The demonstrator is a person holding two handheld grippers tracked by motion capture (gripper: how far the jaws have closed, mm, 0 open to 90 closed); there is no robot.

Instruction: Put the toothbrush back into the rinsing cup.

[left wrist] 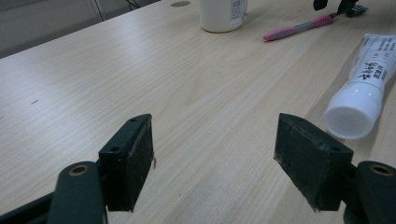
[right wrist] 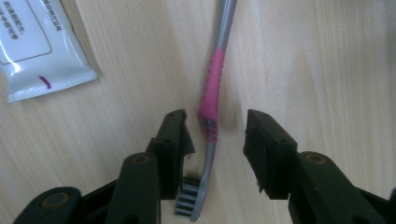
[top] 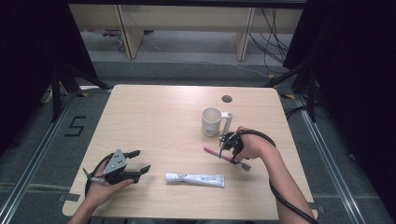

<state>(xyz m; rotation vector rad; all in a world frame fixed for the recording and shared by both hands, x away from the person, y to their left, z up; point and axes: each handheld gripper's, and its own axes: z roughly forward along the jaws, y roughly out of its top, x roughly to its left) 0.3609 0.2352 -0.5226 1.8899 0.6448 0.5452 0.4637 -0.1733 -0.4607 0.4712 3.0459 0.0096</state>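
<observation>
Overhead, a pale wood-grain table with rounded corners fills the middle of the high view, a small round cable hole near its far edge. Around it lies grey floor with a taped "5" at left, dark curtains on both sides, and light wooden desk legs with loose cables along the top of the frame. Right of centre stands a white mug; just below it the right gripper points down over a pink and grey toothbrush. In the right gripper view the toothbrush lies flat on the wood, its neck between the half-open jaws, nearer the left-hand pad, though contact is unclear. A white tube lies lower centre, well apart from the mug. At lower left the left gripper rests low over the table, its jaws wide open on bare wood.
</observation>
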